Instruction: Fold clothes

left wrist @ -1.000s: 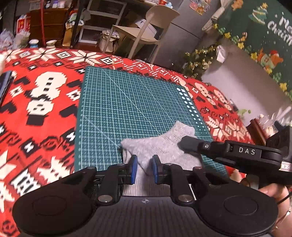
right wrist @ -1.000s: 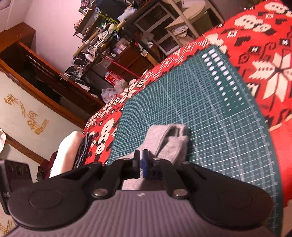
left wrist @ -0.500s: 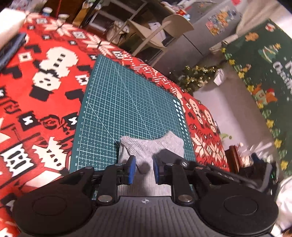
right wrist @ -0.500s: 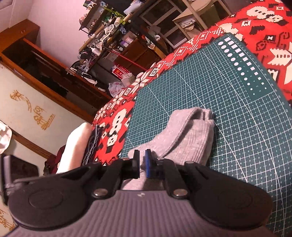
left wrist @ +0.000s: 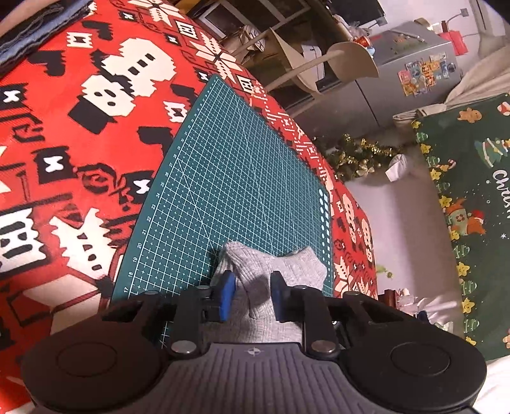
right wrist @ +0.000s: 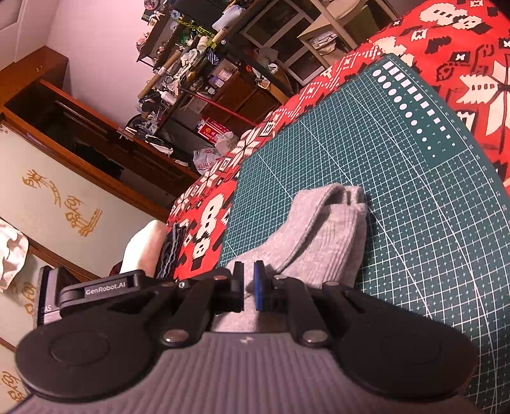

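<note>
A small grey knit garment (left wrist: pixel 287 267) lies bunched on the near end of a green cutting mat (left wrist: pixel 229 178). My left gripper (left wrist: pixel 251 285) straddles a raised fold of it, and the blue pads press on the cloth from both sides. In the right wrist view the same garment (right wrist: pixel 325 229) lies doubled over on the mat (right wrist: pixel 414 178), its folded end pointing away. My right gripper (right wrist: pixel 248 280) sits at its near end. Its pads stand a narrow slit apart, with grey cloth in the slit.
A red patterned tablecloth (left wrist: pixel 79 143) covers the table around the mat. Folded dark and white clothes (right wrist: pixel 169 251) are stacked at the far left, and blue denim (left wrist: pixel 41 22) shows there too. A chair (left wrist: pixel 344 60) stands beyond the table. A black housing marked GenRobot.AI (right wrist: pixel 105 291) is left of my right gripper.
The left wrist view has rolled, tilting the table. The right gripper, seen at its right edge a second ago, has left that view. The garment now looms larger in the right wrist view.
</note>
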Available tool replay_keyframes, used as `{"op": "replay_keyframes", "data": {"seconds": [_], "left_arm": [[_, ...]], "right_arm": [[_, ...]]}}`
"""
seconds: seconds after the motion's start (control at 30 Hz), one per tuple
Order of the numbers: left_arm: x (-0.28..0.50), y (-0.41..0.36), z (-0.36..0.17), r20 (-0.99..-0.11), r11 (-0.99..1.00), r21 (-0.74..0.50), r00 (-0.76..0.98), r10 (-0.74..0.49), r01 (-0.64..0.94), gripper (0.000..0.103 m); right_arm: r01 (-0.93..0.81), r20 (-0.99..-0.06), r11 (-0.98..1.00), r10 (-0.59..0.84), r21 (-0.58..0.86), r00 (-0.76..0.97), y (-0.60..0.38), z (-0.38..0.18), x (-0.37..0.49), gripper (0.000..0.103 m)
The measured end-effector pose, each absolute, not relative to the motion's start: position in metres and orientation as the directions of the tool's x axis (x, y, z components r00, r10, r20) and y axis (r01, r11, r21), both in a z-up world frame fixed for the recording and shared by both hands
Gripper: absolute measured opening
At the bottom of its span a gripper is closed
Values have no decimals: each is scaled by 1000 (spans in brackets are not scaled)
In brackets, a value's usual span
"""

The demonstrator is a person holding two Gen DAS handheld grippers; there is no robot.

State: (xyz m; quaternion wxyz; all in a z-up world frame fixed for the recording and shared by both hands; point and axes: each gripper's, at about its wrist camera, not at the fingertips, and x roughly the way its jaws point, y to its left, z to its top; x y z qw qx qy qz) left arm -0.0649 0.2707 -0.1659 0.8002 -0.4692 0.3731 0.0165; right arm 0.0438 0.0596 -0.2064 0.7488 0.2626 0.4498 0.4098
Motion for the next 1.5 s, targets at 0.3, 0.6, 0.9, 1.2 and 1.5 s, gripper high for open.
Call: {"op": "replay_keyframes", "data": {"seconds": [0.3,0.6,0.9,1.2,1.5], "left_arm": [[-64,259,-148,-602,611,-723,727,-330,-321,12],[-70,255,-137,-658,695,-625,718,-226,-355,0],[-78,264,-150,-628,640,-684,730,-271,-351,6],[-63,271,-165,-581,492,-785,725,-370,-377,19],[-71,278,-171,-575,442,-802,718,-391,-401,37]], "right_arm": [[-397,-473,539,842,743,258,65,-205,45,9],[-417,-487,552,833,721,261,66,-202,44,8],[-440,-482,553,833,707,271,59,-193,39,9],[-412,-469,540,842,734,268,51,-192,42,11],[-398,-465,533,846,746,260,48,-195,43,11]]}}
